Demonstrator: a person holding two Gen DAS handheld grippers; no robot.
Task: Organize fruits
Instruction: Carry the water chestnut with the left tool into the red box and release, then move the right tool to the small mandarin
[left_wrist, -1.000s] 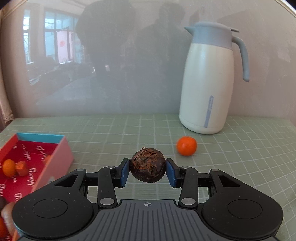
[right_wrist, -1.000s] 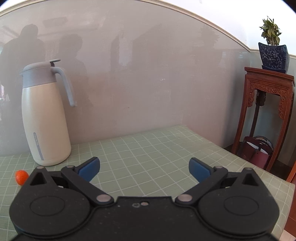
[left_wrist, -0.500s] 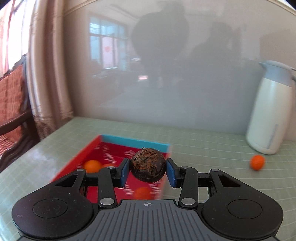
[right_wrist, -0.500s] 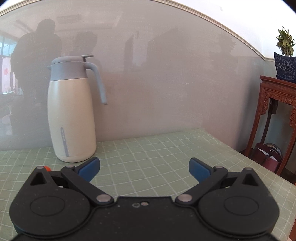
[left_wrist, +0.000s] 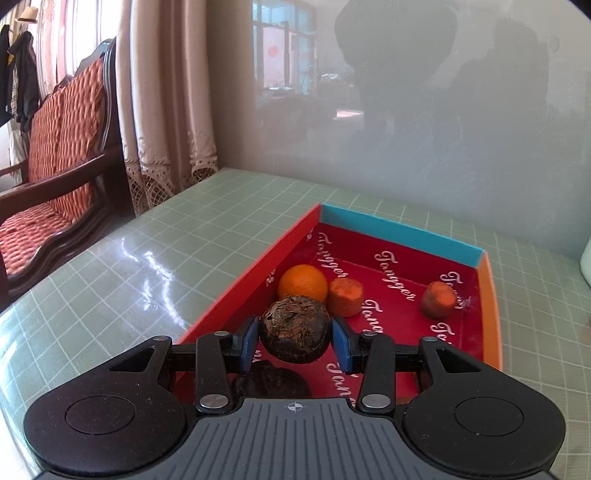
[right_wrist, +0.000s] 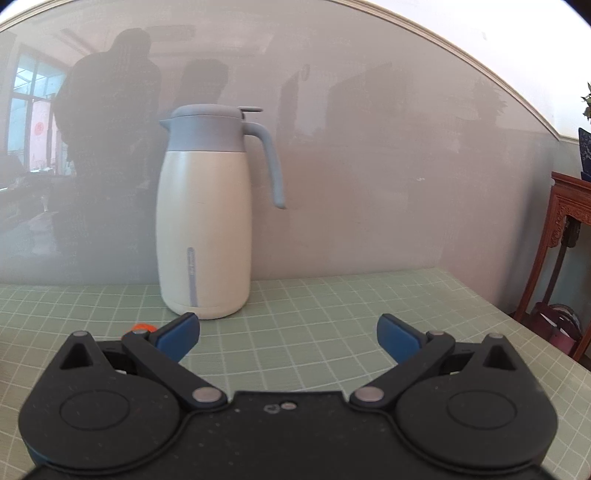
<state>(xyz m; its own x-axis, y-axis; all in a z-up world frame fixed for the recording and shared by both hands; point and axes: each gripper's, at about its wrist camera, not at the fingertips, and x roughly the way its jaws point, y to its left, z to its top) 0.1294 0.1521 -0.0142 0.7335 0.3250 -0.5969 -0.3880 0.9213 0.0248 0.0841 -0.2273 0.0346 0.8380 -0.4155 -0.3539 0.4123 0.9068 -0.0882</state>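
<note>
glossy grey wall (right_wrist: 369, 184), lace curtain (left_wrist: 166, 110), wooden bench w/ red cushions (left_wrist: 55, 147).

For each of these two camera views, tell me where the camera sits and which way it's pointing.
Left wrist: sits on the left gripper, angled down over the red box; its fingers clamp a brown hairy fruit.
Right wrist: sits on the right gripper, looking nearly level at the cream jug by the wall; its blue fingers stand open and empty.
Shared: the green checked tablecloth and grey wall; no object clearly appears in both.
</note>
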